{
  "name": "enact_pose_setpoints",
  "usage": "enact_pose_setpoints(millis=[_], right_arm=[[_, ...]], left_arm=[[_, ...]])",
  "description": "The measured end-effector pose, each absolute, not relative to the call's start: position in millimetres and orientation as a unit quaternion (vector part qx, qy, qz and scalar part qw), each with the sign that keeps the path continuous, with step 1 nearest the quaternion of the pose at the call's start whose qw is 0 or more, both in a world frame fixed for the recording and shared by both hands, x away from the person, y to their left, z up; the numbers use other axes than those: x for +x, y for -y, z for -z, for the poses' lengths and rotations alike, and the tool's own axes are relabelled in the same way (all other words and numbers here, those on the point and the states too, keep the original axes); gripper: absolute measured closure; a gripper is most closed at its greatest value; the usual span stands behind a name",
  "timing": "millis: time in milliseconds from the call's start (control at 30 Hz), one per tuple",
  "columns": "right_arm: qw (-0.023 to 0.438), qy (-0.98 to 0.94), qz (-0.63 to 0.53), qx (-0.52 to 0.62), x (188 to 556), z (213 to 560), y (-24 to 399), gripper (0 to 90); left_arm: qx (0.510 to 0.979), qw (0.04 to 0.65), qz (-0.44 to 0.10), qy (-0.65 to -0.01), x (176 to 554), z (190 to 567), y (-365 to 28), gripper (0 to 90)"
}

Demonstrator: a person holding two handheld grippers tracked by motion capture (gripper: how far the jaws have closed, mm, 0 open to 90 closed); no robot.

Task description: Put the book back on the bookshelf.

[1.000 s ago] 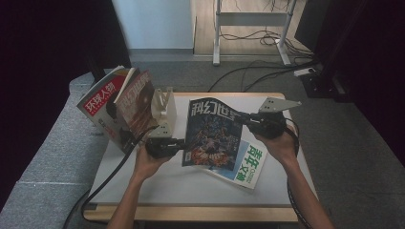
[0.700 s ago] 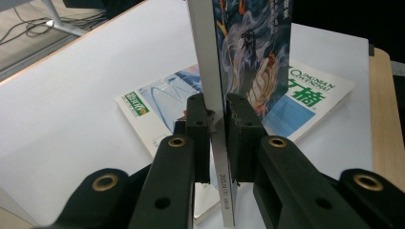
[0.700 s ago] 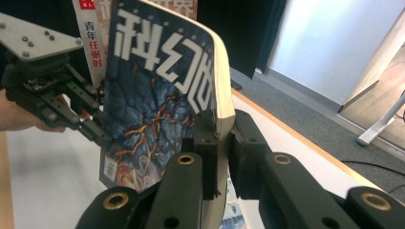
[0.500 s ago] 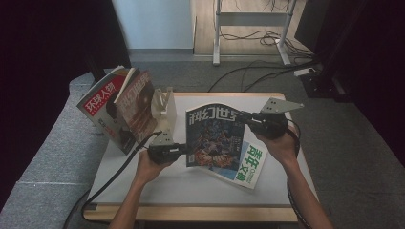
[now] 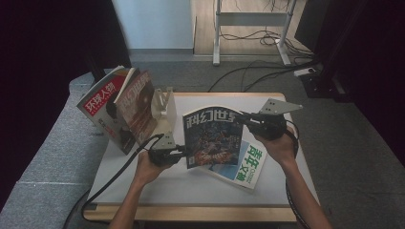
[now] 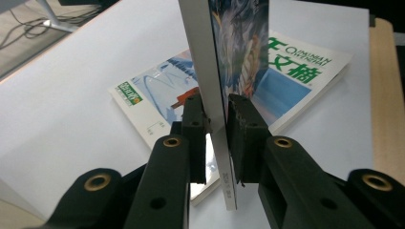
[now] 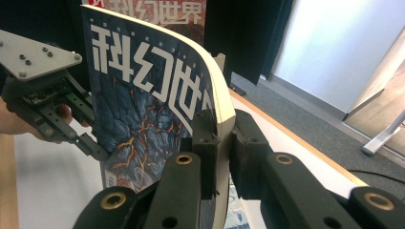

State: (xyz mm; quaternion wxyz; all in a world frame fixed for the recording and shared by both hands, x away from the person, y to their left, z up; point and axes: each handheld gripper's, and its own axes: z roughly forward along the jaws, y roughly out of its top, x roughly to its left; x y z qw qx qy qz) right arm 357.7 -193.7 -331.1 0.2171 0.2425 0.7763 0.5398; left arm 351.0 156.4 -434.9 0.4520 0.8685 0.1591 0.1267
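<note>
A dark sci-fi magazine (image 5: 210, 138) is held upright above the table between both grippers. My left gripper (image 5: 184, 153) is shut on its lower left edge. In the left gripper view the pads (image 6: 217, 107) press on the spine side of the magazine (image 6: 239, 47), though the jaws have just eased open slightly. My right gripper (image 5: 243, 117) is shut on the upper right corner. In the right gripper view its jaws (image 7: 220, 124) pinch the curved magazine (image 7: 143, 95), and the left gripper (image 7: 90, 138) shows beyond it.
A green-and-white magazine (image 5: 248, 164) lies flat on the white table (image 5: 143, 186) beneath the held one. A rack (image 5: 165, 102) at the back left holds a red-titled magazine (image 5: 102, 100) and another (image 5: 138, 109) leaning. Cables trail off the front left.
The magazine's lower left corner and my left gripper have shifted slightly toward the near edge. The right gripper has stayed put.
</note>
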Motion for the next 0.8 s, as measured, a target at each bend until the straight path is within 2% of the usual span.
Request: enact_pose_setpoints(millis=[200, 367, 800], right_arm=[[0.213, -0.779, -0.542, 0.232, 355.5, 330.8, 192.2, 80.0], [0.221, -0.783, -0.535, 0.229, 352.9, 329.2, 189.1, 80.0], [0.215, -0.781, -0.539, 0.232, 355.0, 330.2, 190.8, 79.8]], left_arm=[[0.848, 0.493, -0.116, -0.157, 348.9, 419.9, -154.0, 76.8], [0.849, 0.488, -0.129, -0.158, 346.7, 405.8, -148.9, 75.9], [0.842, 0.498, -0.122, -0.171, 349.2, 388.3, -146.9, 68.6]])
